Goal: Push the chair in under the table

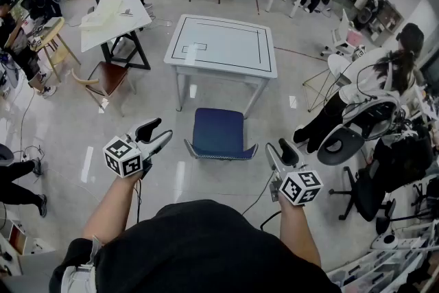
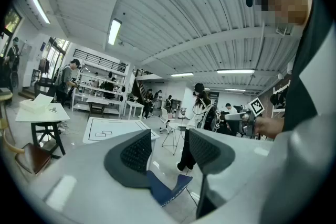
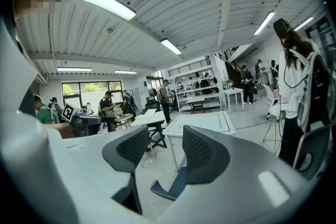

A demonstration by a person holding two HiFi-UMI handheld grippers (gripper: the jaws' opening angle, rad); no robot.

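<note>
A blue-seated chair (image 1: pixel 218 132) stands on the floor just in front of the white table (image 1: pixel 223 44), its seat outside the table's front edge. My left gripper (image 1: pixel 163 129) hovers left of the chair and my right gripper (image 1: pixel 278 146) right of it; neither touches it. Both are shut with nothing held. In the left gripper view the gripper (image 2: pixel 170 147) frames the chair's blue edge (image 2: pixel 167 191) below, with the table (image 2: pixel 113 128) beyond. The right gripper view has the gripper (image 3: pixel 165 147) above the chair corner (image 3: pixel 170 189), with the table (image 3: pixel 202 123) behind.
A wooden chair with a brown seat (image 1: pixel 110 79) and a white desk on black legs (image 1: pixel 113 17) stand to the left. On the right a seated person (image 1: pixel 370 86) and a dark office chair (image 1: pixel 343 144) are close by. Cables lie on the floor.
</note>
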